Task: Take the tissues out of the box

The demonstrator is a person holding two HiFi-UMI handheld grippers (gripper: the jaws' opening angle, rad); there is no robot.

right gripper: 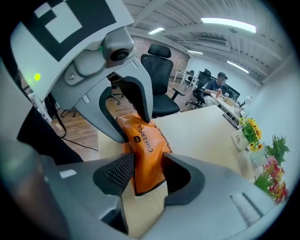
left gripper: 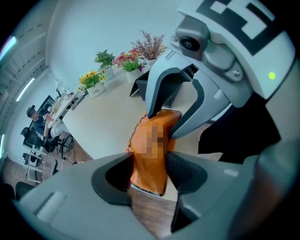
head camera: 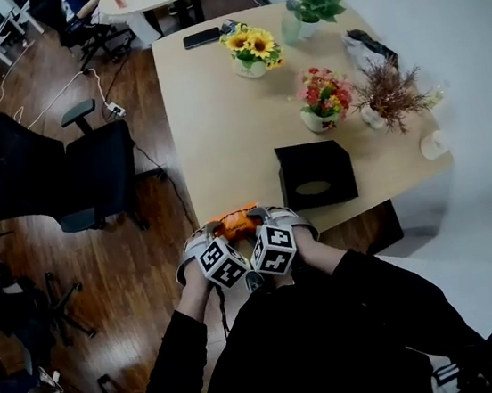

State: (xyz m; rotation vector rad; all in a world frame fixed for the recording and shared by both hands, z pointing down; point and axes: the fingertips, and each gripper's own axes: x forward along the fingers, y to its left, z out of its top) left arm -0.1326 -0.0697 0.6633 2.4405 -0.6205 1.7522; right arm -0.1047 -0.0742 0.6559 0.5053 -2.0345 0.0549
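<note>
An orange tissue packet point(head camera: 236, 222) hangs over the front edge of the beige table point(head camera: 219, 132), held from both sides. My left gripper point(left gripper: 149, 173) is shut on its near end point(left gripper: 152, 145). My right gripper point(right gripper: 147, 171) is shut on the same packet point(right gripper: 145, 140), whose print reads CHEERFUL. In the head view the left gripper point(head camera: 213, 233) and right gripper point(head camera: 267, 220) sit close together, their marker cubes almost touching. The black tissue box point(head camera: 316, 174) stands on the table just right of them, its oval slot facing up; no tissue shows in it.
Behind the box stand pink flowers point(head camera: 323, 96), a dried plant point(head camera: 387, 96), sunflowers point(head camera: 252, 51) and a green plant point(head camera: 315, 0). A phone point(head camera: 202, 37) lies at the far edge and a white cup point(head camera: 434, 145) at the right. Black office chairs point(head camera: 90, 171) stand left on the wooden floor.
</note>
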